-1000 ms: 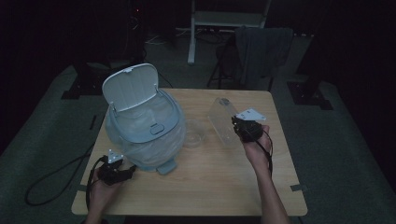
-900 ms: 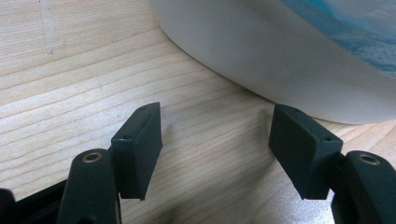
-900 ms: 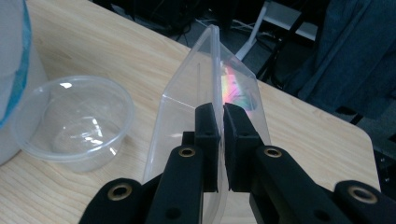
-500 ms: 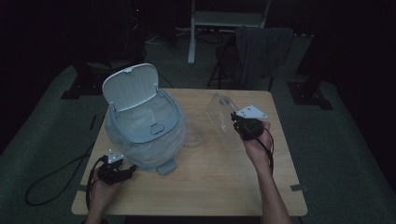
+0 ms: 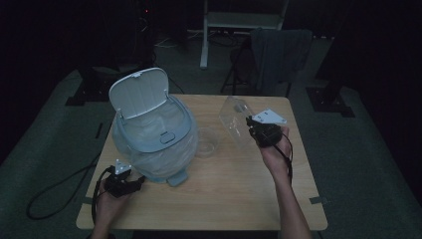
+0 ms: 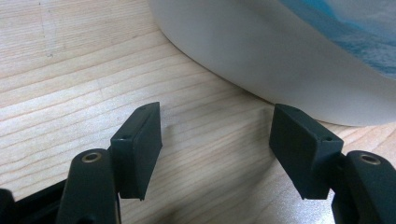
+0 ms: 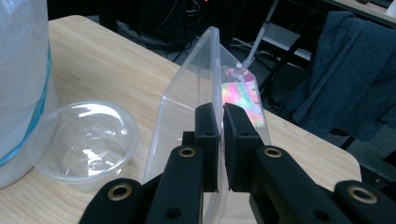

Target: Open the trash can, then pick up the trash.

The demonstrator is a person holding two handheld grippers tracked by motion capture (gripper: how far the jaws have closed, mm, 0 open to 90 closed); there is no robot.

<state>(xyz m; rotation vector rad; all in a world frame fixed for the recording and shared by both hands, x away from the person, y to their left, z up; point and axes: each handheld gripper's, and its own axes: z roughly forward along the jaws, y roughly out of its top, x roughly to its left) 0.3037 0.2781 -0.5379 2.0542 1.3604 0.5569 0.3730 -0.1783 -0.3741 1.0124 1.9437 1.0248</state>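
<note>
Right gripper [image 5: 251,125] at 3 o'clock on worktop [image 5: 224,199], fingers [image 7: 206,130] clenched on wall of clear plastic container [image 7: 187,107], held tilted above worktop. Clear round cup [image 7: 84,142] sits at 9 o'clock of container, touching bin [image 5: 154,139]. Bin lid [image 5: 139,92] up. Left gripper [image 6: 217,149] at 7 o'clock, low over worktop beside bin base, fingers released, nothing between.

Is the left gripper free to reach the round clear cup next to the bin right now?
Probably not directly. The left gripper is open and empty, but the bin stands between it and the clear cup, so it would have to go around the bin's front.
</note>
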